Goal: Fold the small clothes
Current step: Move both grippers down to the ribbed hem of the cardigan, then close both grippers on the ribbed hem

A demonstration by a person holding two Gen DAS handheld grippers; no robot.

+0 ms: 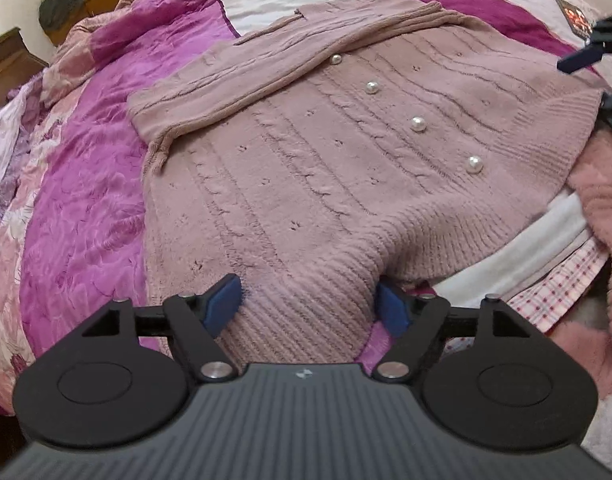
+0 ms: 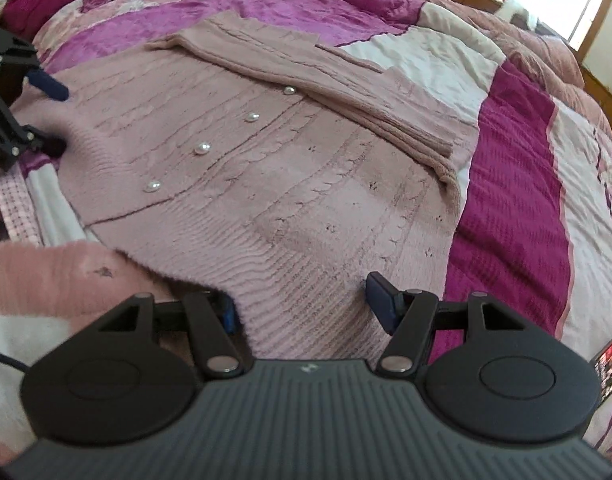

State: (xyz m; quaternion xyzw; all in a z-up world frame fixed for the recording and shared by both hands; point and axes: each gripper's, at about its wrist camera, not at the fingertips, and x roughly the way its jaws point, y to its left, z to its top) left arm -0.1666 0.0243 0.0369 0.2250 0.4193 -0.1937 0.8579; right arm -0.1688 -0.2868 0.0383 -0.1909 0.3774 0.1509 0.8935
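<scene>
both grippers (image 1: 309, 304) (image 2: 302, 304) gape wide astride the cardigan (image 1: 306, 160) hem at the bed's (image 1: 86, 200) near edge; shallow pinches risk slipping.

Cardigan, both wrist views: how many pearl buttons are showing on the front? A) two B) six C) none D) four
D: four pearl buttons run in a line down the front of the pink cable-knit cardigan, the first beside the folded-over sleeve and the last nearest the ribbed hem; the right wrist view shows the same four.
</scene>
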